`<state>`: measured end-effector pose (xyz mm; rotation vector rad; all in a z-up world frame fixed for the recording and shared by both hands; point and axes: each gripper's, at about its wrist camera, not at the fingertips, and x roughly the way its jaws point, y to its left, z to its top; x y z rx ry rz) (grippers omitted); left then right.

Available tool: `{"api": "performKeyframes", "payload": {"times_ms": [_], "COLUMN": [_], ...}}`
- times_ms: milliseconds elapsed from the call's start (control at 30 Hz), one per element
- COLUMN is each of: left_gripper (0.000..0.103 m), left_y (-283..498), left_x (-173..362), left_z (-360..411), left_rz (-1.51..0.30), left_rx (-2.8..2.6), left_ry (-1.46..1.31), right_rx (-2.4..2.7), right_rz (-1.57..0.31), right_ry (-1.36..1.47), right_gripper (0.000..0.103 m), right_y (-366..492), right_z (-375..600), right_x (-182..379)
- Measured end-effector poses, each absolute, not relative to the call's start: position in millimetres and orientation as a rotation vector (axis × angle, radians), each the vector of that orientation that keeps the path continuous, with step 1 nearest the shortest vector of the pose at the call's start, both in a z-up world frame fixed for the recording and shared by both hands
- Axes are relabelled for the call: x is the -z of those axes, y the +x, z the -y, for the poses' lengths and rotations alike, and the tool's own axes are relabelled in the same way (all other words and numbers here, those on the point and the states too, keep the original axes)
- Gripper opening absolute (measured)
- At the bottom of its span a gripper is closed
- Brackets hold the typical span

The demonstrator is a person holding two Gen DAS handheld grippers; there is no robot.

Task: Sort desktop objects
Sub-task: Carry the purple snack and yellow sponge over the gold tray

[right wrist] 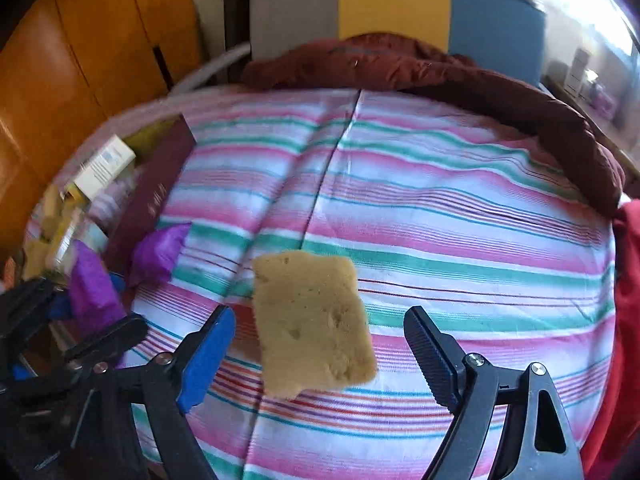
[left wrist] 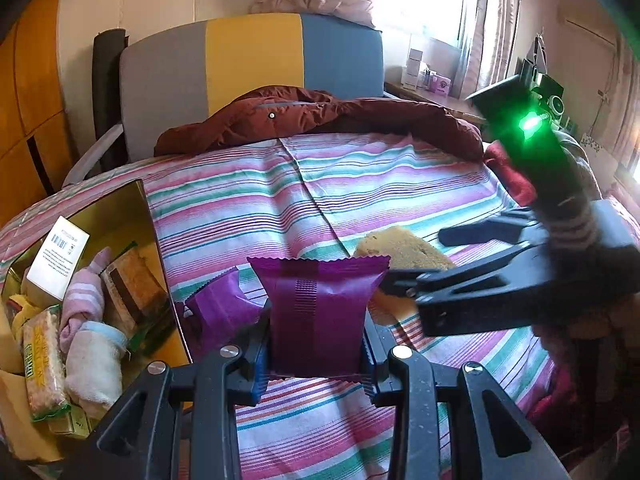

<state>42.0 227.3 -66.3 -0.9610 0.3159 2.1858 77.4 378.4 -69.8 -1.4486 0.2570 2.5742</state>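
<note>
Nearest to me, the left gripper (left wrist: 318,344) was clamped on a purple snack packet (left wrist: 320,316), both fingers pressed against its sides so that it stood upright, lifted clear of the striped bedsheet (left wrist: 360,184). Beside it, the right gripper (right wrist: 320,354) had its jaws spread wide, with a tan sponge (right wrist: 314,322) lying flat on the sheet between the blue finger pad (right wrist: 206,360) and the black ribbed one, touching neither.

Just past the held packet, a second purple packet (left wrist: 218,306) lay on the sheet, close against the outer wall of the gold-lined box (left wrist: 120,204) at the left edge of the bed. That box was crowded: a white carton (left wrist: 58,256) leaned upright near its far corner, a pink rolled sock (left wrist: 86,296) and a cream rolled sock (left wrist: 94,364) sat in the middle, a layered biscuit pack (left wrist: 132,284) rested against the right-hand wall, and a green-edged cracker pack (left wrist: 42,364) lay at the near side. Something yellow showed beneath them, too hidden to name.

The middle of the sheet stretched away bare. Along the far edge of the bed a dark red padded jacket (left wrist: 320,120) was heaped, and a red cloth (right wrist: 626,292) hung at the right edge. Behind stood a grey, yellow and blue headboard (left wrist: 252,60).
</note>
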Motion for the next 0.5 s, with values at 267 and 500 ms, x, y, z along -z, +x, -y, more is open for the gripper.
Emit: {"api": "performKeyframes", "payload": {"times_ms": [267,500], "left_gripper": [0.035,0.035], "left_y": [40.3,38.4], "left_x": [61.5,46.1], "left_z": [-223.9,-210.6], "left_rz": [-0.310,-0.276], "left_rx": [-2.207,-2.251], "left_ry": [-0.956,-0.935], "right_rx": [-2.532,-2.544], "right_rz": [-0.275,-0.374], "right_ry": [-1.488,-1.390], "right_gripper": [0.055,0.054], "right_y": [74.1,84.3], "right_z": [-375.8,-371.4], "right_x": [89.3,71.3]}}
